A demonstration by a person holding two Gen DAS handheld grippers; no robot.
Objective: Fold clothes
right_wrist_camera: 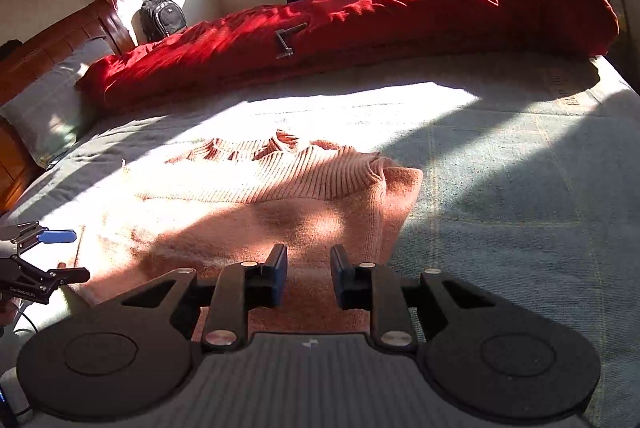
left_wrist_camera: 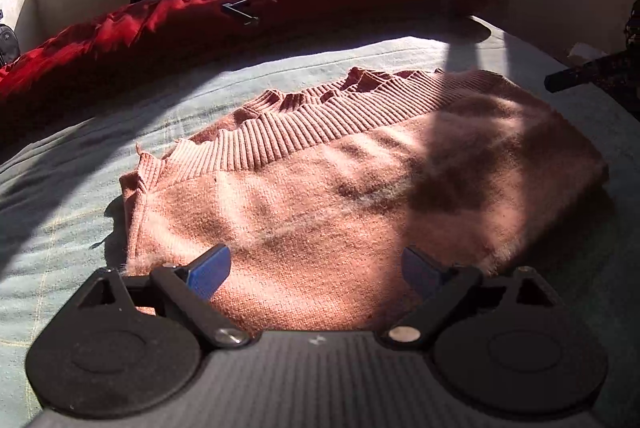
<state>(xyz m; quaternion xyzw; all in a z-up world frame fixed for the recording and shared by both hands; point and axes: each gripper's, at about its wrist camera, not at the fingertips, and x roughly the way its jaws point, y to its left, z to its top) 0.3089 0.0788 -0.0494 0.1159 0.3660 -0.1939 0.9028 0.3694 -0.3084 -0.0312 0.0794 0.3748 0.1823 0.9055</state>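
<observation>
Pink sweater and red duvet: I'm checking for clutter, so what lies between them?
Only bare grey-green bedsheet separates the pink sweater from the red duvet, clearest in the right wrist view.

left gripper point(left_wrist_camera: 316, 270) | jaws spread wide, nothing between the blue pads point(left_wrist_camera: 210, 270), held low and level | right gripper point(right_wrist_camera: 309, 276) | jaws partly apart, narrow gap, nothing clamped, held low | left gripper tips show at the left edge of right wrist view
</observation>
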